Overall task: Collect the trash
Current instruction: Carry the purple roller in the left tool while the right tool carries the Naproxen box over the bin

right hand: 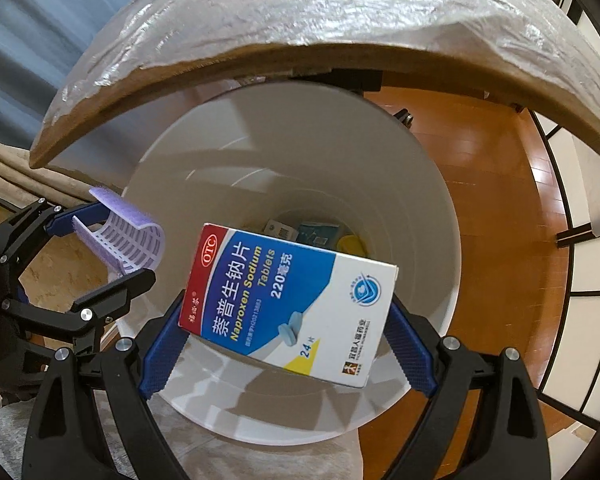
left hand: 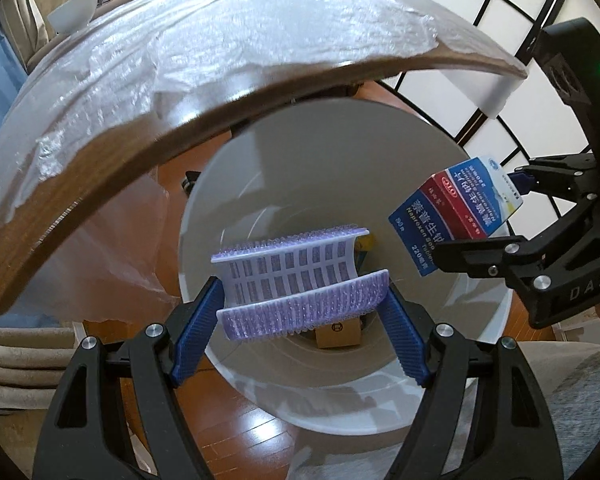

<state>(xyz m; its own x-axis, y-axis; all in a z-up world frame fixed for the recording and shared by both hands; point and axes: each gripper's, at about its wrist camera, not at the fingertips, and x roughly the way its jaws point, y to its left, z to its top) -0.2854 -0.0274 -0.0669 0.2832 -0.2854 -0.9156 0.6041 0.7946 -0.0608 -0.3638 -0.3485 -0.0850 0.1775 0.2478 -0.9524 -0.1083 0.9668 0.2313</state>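
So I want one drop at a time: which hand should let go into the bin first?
Probably right. Its tongs hold the tablet box squarely over the white bin; the left tongs hold the purple hair roller nearer the rim.

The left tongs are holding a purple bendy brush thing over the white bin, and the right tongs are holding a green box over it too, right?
Almost. The box in the right tongs is white, blue and red, not green; the right wrist view shows it. The left tongs do hold the purple brush over the white bin.
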